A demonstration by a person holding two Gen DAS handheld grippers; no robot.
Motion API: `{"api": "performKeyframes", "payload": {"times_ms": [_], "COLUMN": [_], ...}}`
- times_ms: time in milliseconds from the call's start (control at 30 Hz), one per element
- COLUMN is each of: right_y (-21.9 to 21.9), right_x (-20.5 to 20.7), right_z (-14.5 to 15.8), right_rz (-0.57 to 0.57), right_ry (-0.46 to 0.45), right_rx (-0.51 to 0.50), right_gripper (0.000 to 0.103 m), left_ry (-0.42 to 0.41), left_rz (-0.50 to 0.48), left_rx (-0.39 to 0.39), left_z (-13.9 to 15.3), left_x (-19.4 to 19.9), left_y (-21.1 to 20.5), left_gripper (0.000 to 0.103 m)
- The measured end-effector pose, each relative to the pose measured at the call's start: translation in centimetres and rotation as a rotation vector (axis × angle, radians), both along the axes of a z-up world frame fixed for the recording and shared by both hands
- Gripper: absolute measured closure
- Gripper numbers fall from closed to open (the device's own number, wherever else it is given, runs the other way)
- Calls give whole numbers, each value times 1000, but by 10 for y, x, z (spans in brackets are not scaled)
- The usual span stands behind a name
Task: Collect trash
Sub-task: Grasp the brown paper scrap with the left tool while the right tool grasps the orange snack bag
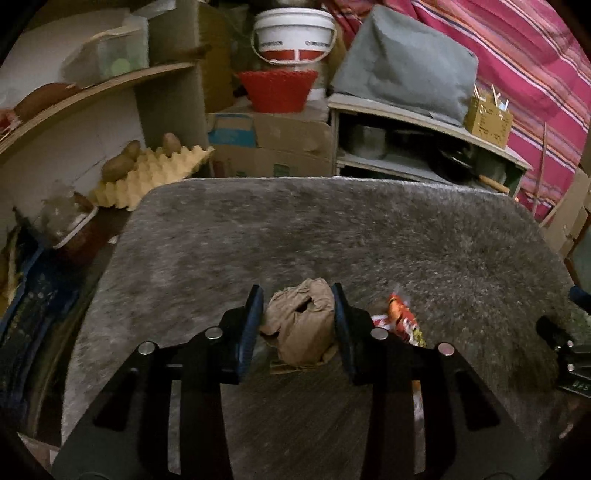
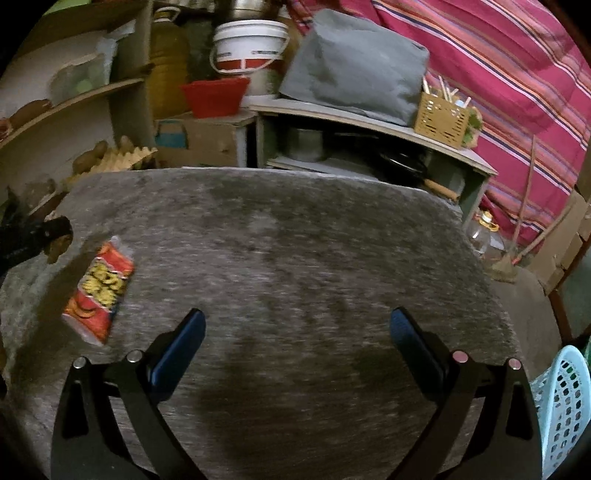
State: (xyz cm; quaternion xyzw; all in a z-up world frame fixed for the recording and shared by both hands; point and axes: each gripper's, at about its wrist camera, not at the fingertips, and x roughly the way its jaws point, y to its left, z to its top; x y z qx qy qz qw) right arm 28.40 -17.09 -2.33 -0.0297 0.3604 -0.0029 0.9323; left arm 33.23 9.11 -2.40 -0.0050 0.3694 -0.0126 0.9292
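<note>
My left gripper (image 1: 296,291) is shut on a crumpled brown paper ball (image 1: 301,325), its blue pads pressing both sides, just above the grey shaggy rug (image 1: 295,229). A red and yellow snack wrapper (image 1: 402,321) lies on the rug right beside it. In the right wrist view the same wrapper (image 2: 99,291) lies flat at the left, and the paper ball (image 2: 59,247) shows at the left edge. My right gripper (image 2: 297,314) hangs open over bare rug (image 2: 295,240) with nothing between its fingers.
A light blue perforated basket (image 2: 565,406) stands at the rug's right edge. Beyond the rug are cardboard boxes (image 1: 273,144), a red basket (image 1: 277,90), a white bucket (image 1: 293,35), a low shelf (image 1: 424,147) with pans, and an egg tray (image 1: 147,173) with potatoes.
</note>
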Motion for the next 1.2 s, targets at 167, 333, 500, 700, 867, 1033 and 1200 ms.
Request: {"api": "performKeyframes", "payload": {"times_ms": [167,333,500,700,867,1033,1200], "right_y": [32,68,98,128,138,138,142], "right_x": [-1,-5,-3,7,22,28,31], "right_z": [0,10,15,-2,-24,-41,-49], "right_rz": [52,93,133,170,169,172,186], "right_ry": [5,-10,-5,50,108,164,202], "right_rx": [8,-18,-24,-32,-46,-35,-26], "right_gripper": [5,5,5,5,6,16,23], "left_ry": [-25,-38,-30,-24,-15,-19,-27], "left_rz": [36,76,122,176,180,185,180], "left_rx": [-25,-29,-36,-62,-37,-53,-50], "left_z": [10,12,6,3,-2,-1,2], "left_x": [-24,-48,-64,-72,-74,-74,-74], "left_y": [30,63,98,134,140,141,137], "left_gripper": [67,67,67,67,67,67,67]}}
